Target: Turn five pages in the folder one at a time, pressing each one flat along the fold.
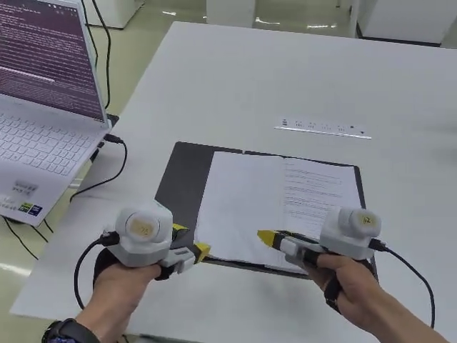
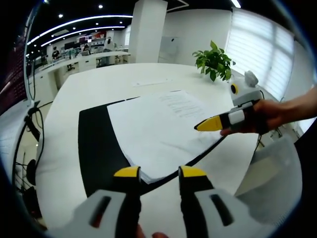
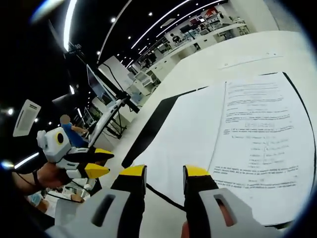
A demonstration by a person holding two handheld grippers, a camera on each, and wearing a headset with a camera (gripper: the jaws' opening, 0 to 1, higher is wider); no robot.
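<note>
Jaws spread, empty: left gripper [image 2: 161, 172] and right gripper [image 3: 166, 171] hover at near edge of folder [image 1: 180, 179]. Pinch one page [image 1: 321, 193] only, then press along fold [image 1: 283, 200].

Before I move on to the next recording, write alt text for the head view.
An open black folder of white pages lies on a white table, with the left gripper by its near left corner and the right gripper over its near edge. A white open laptop sits left.
</note>
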